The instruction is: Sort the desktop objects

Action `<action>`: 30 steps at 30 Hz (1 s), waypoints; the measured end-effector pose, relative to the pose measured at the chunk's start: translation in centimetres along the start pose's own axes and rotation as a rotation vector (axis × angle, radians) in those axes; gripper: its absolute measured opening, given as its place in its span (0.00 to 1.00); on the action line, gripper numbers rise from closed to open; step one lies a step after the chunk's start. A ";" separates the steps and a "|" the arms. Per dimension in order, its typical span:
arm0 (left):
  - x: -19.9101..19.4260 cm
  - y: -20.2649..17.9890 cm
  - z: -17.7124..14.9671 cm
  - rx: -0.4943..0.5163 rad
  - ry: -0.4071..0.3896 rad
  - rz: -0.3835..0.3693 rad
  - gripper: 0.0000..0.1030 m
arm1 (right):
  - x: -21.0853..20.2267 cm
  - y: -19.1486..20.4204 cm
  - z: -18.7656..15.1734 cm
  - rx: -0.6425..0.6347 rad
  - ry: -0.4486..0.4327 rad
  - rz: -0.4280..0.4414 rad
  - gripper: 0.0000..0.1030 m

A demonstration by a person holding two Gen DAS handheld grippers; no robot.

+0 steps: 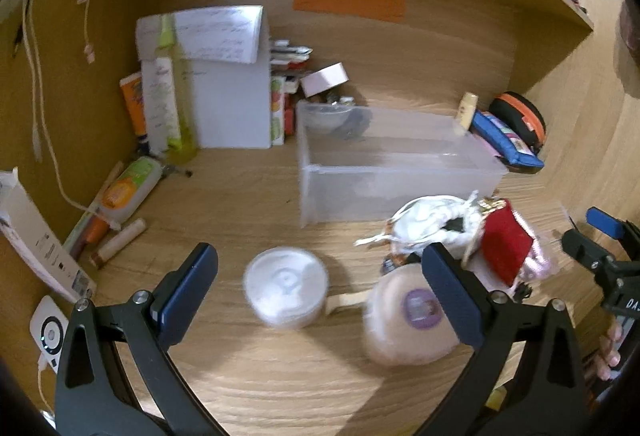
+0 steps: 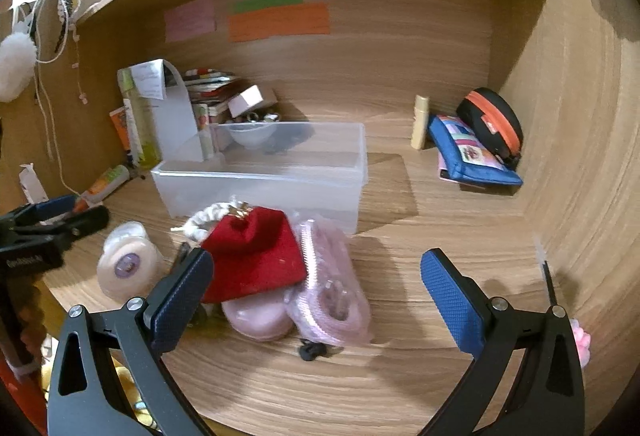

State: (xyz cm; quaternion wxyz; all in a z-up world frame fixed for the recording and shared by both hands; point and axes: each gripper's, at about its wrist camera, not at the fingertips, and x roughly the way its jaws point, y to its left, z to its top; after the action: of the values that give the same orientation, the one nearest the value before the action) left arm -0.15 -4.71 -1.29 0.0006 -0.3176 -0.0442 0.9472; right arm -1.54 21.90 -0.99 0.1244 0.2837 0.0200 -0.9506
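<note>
While the red pouch (image 2: 252,252) sits on top of the little pile on the table (image 2: 400,376), right in front of the clear plastic bin (image 2: 264,176), the right tongs (image 2: 316,296) hang over it with jaws spread wide, gripping nothing. Pink bagged stuff (image 2: 332,296) lies just beside the pouch. Left tongs (image 1: 320,288) are wide apart too, above a white round tub (image 1: 286,288), with a round beige case (image 1: 408,320) next to it.
</note>
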 end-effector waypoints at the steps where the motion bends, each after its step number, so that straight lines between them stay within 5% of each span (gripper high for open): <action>1: 0.1 0.5 -0.1 -0.007 0.013 0.000 1.00 | 0.0 -0.2 -0.1 0.002 0.006 -0.004 1.00; 15: 4.1 4.5 -3.5 -0.093 0.219 0.021 1.00 | 2.6 -2.7 -2.8 0.018 0.154 -0.037 1.00; 27: 7.0 4.5 -3.9 -0.096 0.270 0.017 1.00 | 5.7 -3.0 -3.0 -0.030 0.190 -0.046 0.99; 30: 7.5 4.5 -3.6 -0.095 0.271 0.013 1.00 | 6.4 -2.8 -2.5 -0.034 0.192 -0.022 0.90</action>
State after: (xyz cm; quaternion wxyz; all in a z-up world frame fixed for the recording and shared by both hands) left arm -3.85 -8.66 -9.08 -0.0146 -0.4426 -0.0864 0.8924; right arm -6.04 23.43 -6.67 0.1162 0.3709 0.0510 -0.9199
